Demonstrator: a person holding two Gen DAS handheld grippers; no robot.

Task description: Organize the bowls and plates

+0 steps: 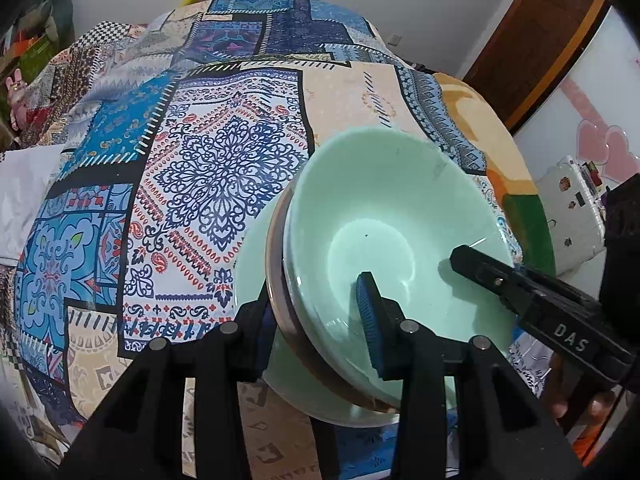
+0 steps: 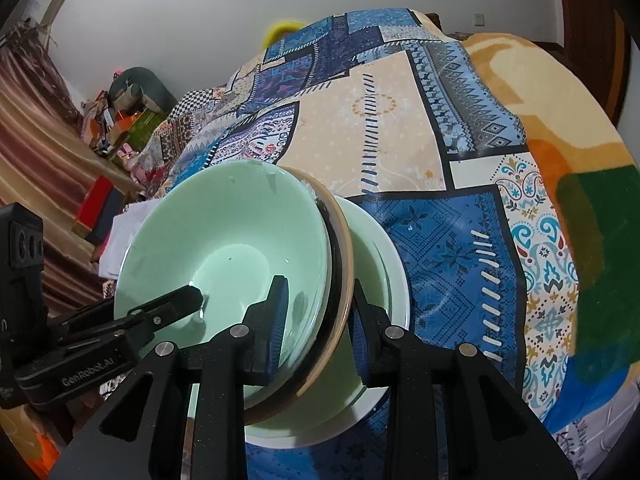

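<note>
A mint green bowl [image 1: 384, 216] is nested in a stack with a brown-rimmed dish [image 1: 276, 280], just above a pale green plate [image 1: 252, 264] on the patterned bedspread. My left gripper [image 1: 316, 320] is shut on the near rim of the bowl stack, one blue pad inside the bowl. My right gripper [image 2: 316, 332] is shut on the opposite rim of the same stack [image 2: 224, 240], above the plate [image 2: 384, 256]. Each gripper's finger shows inside the bowl in the other view.
A patchwork bedspread [image 1: 208, 168] covers the bed. A white folded cloth [image 1: 24, 200] lies at its left edge. A white cabinet [image 1: 568, 208] stands at the right, clutter and boxes [image 2: 108, 120] at the far left, and a wooden door [image 1: 536, 40] behind.
</note>
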